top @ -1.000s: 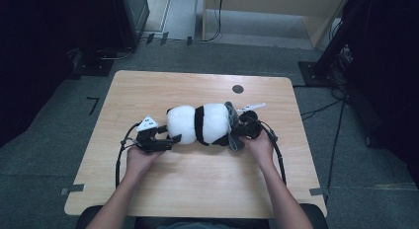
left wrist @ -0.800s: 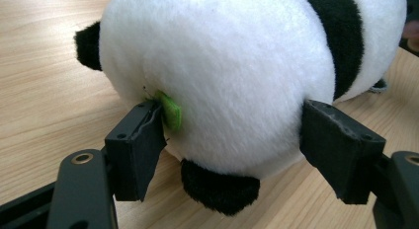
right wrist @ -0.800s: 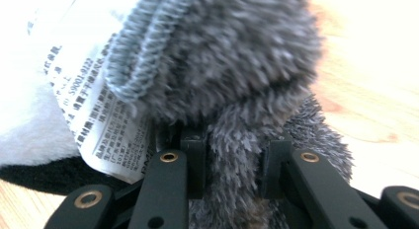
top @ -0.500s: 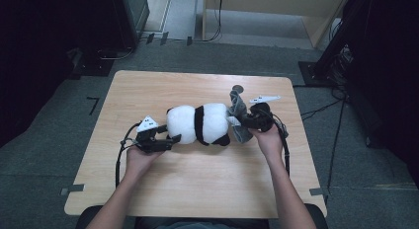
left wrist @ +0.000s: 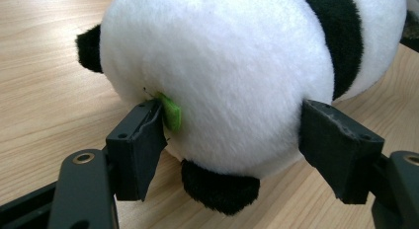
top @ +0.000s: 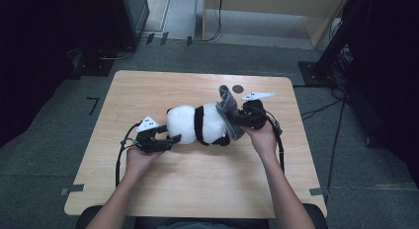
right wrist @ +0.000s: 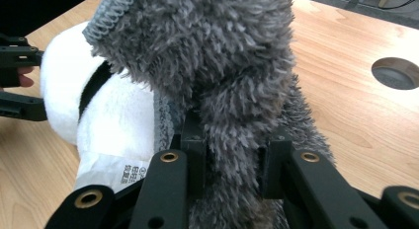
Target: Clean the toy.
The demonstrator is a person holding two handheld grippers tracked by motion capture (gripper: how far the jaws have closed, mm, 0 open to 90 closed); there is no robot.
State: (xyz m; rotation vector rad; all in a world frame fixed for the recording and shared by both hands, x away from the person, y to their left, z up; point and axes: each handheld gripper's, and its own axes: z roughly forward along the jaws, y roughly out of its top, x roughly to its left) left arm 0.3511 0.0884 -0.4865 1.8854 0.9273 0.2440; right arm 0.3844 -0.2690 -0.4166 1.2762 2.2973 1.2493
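Observation:
A black-and-white panda plush [top: 197, 124] lies on its side in the middle of the wooden table [top: 197, 189]. My left gripper [top: 170, 138] holds its round white head [left wrist: 222, 76], with one pad by a small green tag [left wrist: 171, 112] and the other against the fur. My right gripper [top: 239, 118] is shut on a grey fuzzy cloth [top: 228, 103] at the panda's other end, and the cloth is raised above the table. The cloth [right wrist: 222, 51] stands up between the right jaws, with the panda's white body [right wrist: 113, 115] and a printed label behind it.
A round hole [top: 238, 89] sits in the tabletop just behind the right gripper. Bare wood lies in front of the plush and to both sides. Dark equipment and cables stand on the floor around the table.
My right gripper has risen with the grey cloth, pulling it up at the panda's end. The left gripper and the head have stayed put.

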